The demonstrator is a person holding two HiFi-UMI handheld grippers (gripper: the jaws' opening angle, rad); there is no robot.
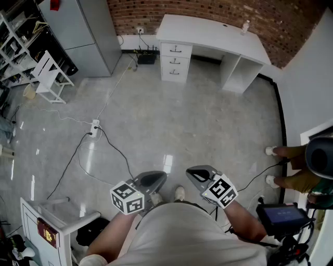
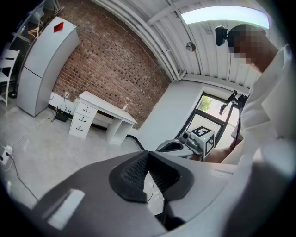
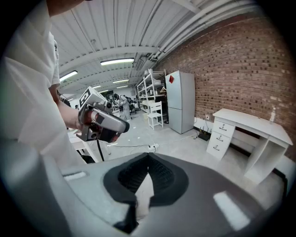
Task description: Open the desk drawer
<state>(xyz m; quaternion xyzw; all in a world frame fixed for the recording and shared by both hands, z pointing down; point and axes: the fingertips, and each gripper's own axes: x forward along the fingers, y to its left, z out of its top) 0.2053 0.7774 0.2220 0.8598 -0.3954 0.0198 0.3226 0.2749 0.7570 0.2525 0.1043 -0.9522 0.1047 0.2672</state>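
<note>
1. A large industrial-style workshop or lab room, with a red brick wall (image 1: 208, 15) and a polished grey concrete floor (image 1: 182, 119).
2. Ribbed white metal ceiling (image 3: 106, 32) with long strip lights (image 3: 115, 61).
3. Open white metal shelving racks (image 3: 150, 85), a tall grey cabinet (image 1: 88, 31), and a white table with three drawers (image 1: 218, 36).
4. Loose cables (image 1: 118, 151) trail across the floor to a white power strip (image 1: 95, 127).

We see a white surface (image 1: 208, 35) standing with its long back edge against the brick wall (image 1: 208, 10). Under its left end, as we face that wall, sits a stack of three white drawers (image 1: 175, 61), one above another, each with a small dark handle at the middle of its front. All three fronts lie flush with one another, shut. To the right of the stack the space beneath is open, divided by an upright white panel.
</note>
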